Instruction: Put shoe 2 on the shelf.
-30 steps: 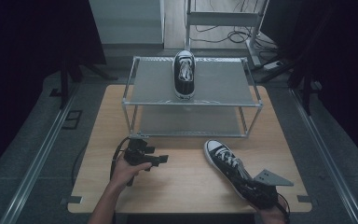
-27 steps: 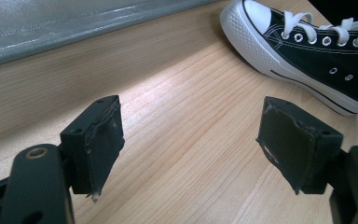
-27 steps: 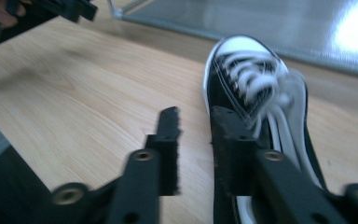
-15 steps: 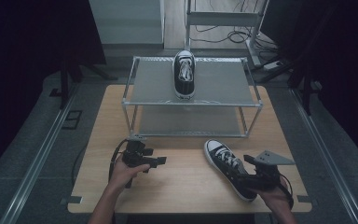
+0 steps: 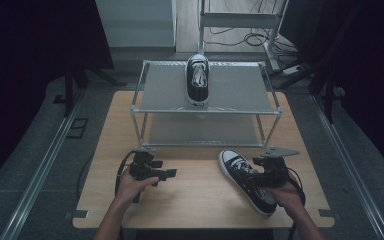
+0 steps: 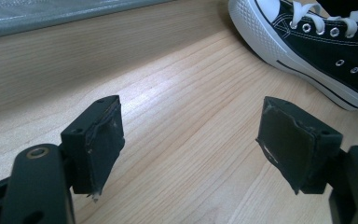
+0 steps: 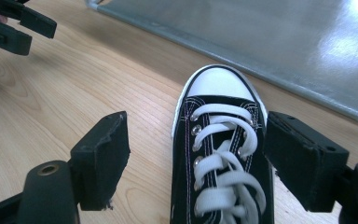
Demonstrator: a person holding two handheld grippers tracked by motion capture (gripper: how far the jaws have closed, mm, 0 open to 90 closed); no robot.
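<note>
Now the right gripper (image 7: 196, 154) has just been opening its jaws; they stand spread around the near shoe (image 7: 221, 163), not pinching. Closing on loose laces could let the shoe slip. The left gripper (image 6: 191, 140) is spread too, holding nothing.

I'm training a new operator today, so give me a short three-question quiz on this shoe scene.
1. True or false: the left gripper holds a shoe.
2. Where does the second shoe stand? A) the rack's top shelf B) the lower shelf C) the floor
3. Which thing lies between the right gripper's jaws?

Key: 1. False: its jaws stand open over the bare table. 2. A. 3. The black shoe on the table, laces up; the jaws have just been opening and are apart from its sides.
</note>
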